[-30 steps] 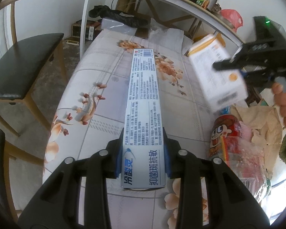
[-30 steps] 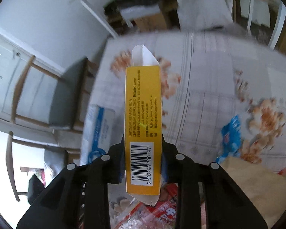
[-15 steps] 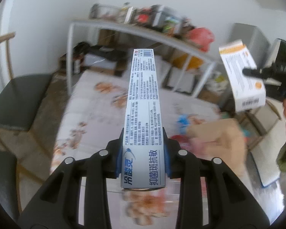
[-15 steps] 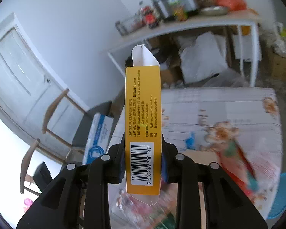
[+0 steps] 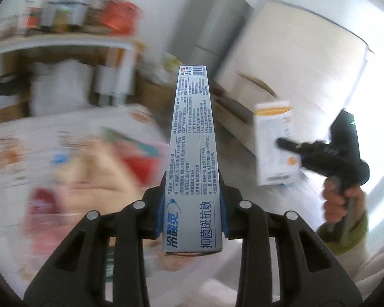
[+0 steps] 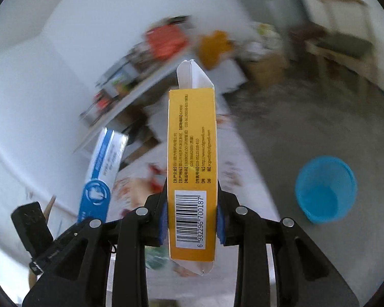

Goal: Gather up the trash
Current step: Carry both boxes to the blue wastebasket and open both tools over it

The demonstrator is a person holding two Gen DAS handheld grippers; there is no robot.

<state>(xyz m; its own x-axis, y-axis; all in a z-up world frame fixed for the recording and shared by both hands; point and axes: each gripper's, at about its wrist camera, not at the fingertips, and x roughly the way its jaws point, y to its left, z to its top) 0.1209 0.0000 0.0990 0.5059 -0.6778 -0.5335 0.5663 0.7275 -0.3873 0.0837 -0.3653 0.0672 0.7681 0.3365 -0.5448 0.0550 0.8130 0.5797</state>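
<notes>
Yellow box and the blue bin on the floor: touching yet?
Apart. The right wrist view shows the yellow box clamped in the right gripper, with bare floor separating it from the blue bin.

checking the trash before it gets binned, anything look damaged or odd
Only the yellow box in the right tongs: the flaps at both its ends hang open. The toothpaste box in the left tongs looks intact.

Open grey floor (image 6: 307, 128) lies around the blue bin (image 6: 325, 188), its mouth uncovered and nothing standing beside it. The table edge (image 6: 245, 168) with its flowered cloth runs close along the bin's left. Farther back a cluttered shelf table (image 6: 130, 94), boxes (image 6: 266, 69) and a wooden chair (image 6: 345, 38) block the far wall; background blurred.
</notes>
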